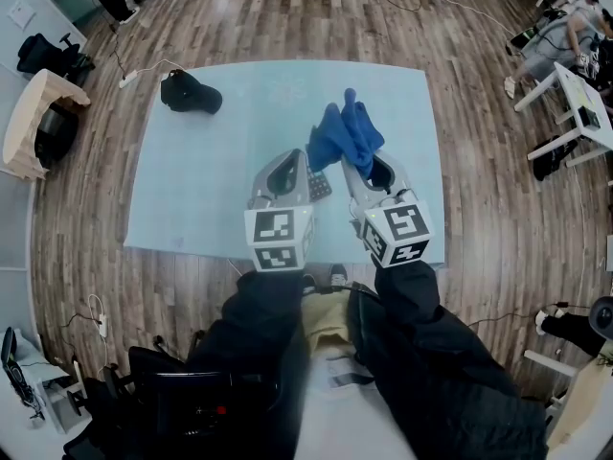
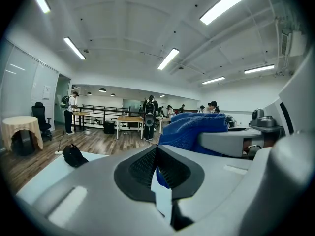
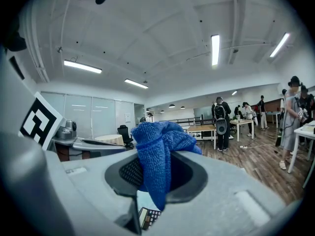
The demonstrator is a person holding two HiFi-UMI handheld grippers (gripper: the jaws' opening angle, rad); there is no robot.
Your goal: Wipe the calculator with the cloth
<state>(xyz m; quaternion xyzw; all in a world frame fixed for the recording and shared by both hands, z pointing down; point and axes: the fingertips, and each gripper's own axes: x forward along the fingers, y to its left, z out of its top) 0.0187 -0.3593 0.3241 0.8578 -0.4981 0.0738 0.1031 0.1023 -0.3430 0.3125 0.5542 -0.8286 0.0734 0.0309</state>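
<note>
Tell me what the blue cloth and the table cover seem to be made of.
The cloth looks like microfibre or terry: matte, fuzzy looped pile, limp folds. The table cover is a smooth, pale-blue sheet, possibly plastic or fabric; can't tell which.

— What is seen on the light blue tabletop (image 1: 192, 190)?
— A black cap (image 1: 190, 92) is laid near its far left corner, well apart from the near edge.
— And around the table?
— A wood-plank floor (image 1: 479, 190) is shown on all sides. A white power strip (image 1: 127, 80) with its cable is laid on it just beyond the cap. A round table draped in beige (image 2: 20, 128) is placed to the left, with a black office chair (image 2: 40, 121) beside it. White desks (image 1: 586, 103) are set at the right.
— Farther back?
— A person with a backpack (image 2: 149, 117) is seen standing by wooden tables (image 2: 129, 119), under long ceiling lights (image 2: 169, 58).
</note>
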